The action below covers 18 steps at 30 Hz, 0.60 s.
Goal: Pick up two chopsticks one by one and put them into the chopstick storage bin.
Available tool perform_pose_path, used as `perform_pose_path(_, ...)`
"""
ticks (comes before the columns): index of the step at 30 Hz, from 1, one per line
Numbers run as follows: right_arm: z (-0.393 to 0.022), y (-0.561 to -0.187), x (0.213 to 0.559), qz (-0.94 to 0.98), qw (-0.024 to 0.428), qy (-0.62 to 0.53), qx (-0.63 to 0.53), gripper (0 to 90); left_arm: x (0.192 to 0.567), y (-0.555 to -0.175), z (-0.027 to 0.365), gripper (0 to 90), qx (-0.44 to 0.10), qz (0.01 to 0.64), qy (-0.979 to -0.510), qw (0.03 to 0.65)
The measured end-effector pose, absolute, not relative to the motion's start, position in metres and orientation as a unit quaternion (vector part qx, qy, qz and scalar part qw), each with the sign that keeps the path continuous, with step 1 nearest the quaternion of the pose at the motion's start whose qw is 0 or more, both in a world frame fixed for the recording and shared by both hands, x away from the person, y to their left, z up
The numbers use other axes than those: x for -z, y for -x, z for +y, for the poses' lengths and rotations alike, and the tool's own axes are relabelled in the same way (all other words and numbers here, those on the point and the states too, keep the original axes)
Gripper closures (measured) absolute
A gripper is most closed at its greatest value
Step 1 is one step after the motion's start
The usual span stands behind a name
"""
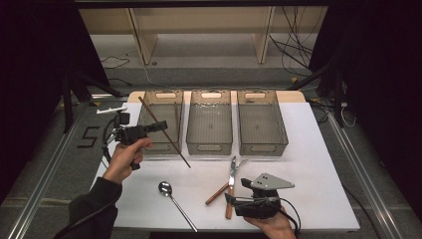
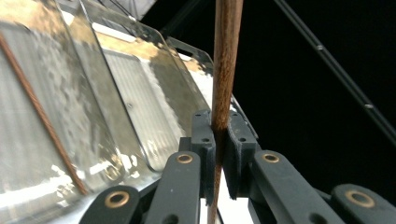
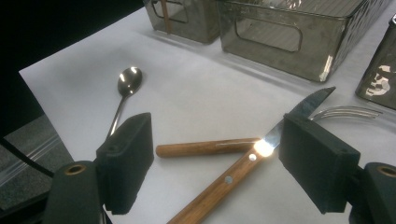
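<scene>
Chopstick (image 1: 164, 132) clenched in the left gripper (image 1: 158, 126), lifted above the left bin (image 1: 160, 121).
Right gripper (image 3: 215, 163) hangs spread wide, gripping nothing, over the wooden-handled knife (image 3: 233, 175) and fork (image 3: 205, 148) crossed on the white table (image 1: 308, 164); a spoon (image 1: 165, 188) lies nearby.

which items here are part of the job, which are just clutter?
In play: chopstick clamped in left tongs; left bin; knife and fork under open right tongs; spoon; other bins.
Lying about: white tool, floor cables.
</scene>
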State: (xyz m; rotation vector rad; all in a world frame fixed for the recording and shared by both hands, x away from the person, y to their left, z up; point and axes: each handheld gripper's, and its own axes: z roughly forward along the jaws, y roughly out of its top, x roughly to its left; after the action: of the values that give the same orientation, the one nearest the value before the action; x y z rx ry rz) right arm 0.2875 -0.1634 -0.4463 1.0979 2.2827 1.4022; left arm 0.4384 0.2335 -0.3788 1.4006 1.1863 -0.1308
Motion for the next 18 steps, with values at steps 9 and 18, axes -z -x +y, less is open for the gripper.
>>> perform_pose_path(9, -0.165, -0.287, 0.446, 0.780, 0.124, -0.377, -0.484, 23.2, 0.357, -0.471, 0.248, 83.9, 0.028, 0.532, -0.609, 0.588)
perform_pose_path(18, -0.167, -0.285, 0.445, 0.778, 0.127, -0.378, -0.486, 19.8, 0.342, -0.497, 0.257, 83.9, -0.012, 0.554, -0.614, 0.562)
